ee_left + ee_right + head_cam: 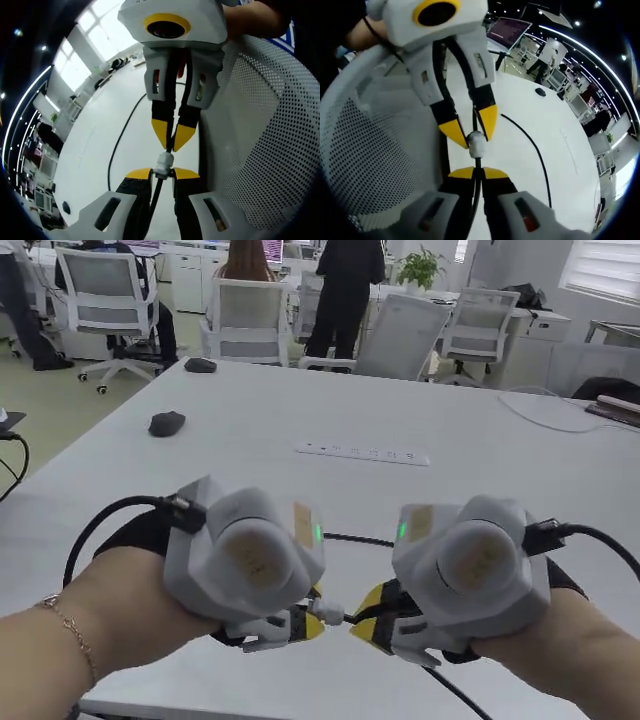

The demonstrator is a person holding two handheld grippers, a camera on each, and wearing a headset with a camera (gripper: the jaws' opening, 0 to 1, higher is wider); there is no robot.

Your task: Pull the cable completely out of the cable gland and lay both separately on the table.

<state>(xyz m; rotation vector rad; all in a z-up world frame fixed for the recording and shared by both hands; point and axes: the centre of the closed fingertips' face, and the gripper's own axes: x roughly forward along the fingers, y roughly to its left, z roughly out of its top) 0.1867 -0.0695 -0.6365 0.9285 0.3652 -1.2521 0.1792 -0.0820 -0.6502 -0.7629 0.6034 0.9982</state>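
Head view: I hold the left gripper (300, 624) and right gripper (370, 626) tip to tip, with the cable gland (326, 611) between them. The cable (350, 539) trails across the table (300, 400) beyond the gland. Left gripper view: my left jaws clamp the gland, and the right jaws pinch the cable just beside it. Right gripper view: same grips, cable threaded through the gland. I judge the pull is in hand; next, draw the grippers straight apart. Open tabletop lies beyond the gland, while a perforated chair back (260, 125) crowds its near side.
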